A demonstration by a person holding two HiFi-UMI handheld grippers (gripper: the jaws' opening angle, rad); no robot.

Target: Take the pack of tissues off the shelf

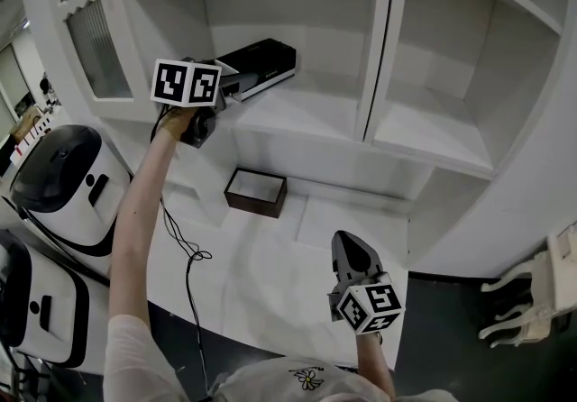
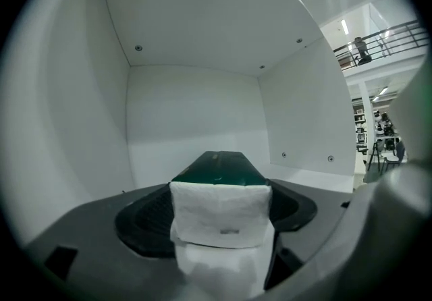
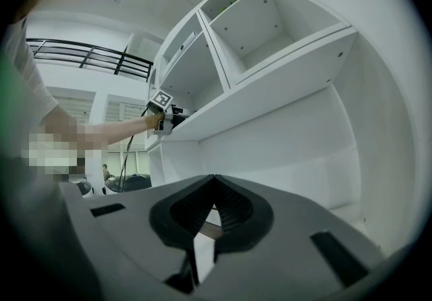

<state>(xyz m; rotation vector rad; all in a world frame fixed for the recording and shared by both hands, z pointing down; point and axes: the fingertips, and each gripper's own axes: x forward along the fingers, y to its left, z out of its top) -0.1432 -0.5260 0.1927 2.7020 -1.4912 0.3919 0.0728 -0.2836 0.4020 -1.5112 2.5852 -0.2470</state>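
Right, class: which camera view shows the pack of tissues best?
The left gripper view: the pack of tissues fills the middle, white end and dark green top, between the jaws of the left gripper. The head view shows it small and dark on the shelf. In the right gripper view it is too small to make out.

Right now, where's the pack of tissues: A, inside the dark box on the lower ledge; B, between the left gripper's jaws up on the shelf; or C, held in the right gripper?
B: the left gripper view shows the pack of tissues between the jaws of the left gripper, on the shelf.
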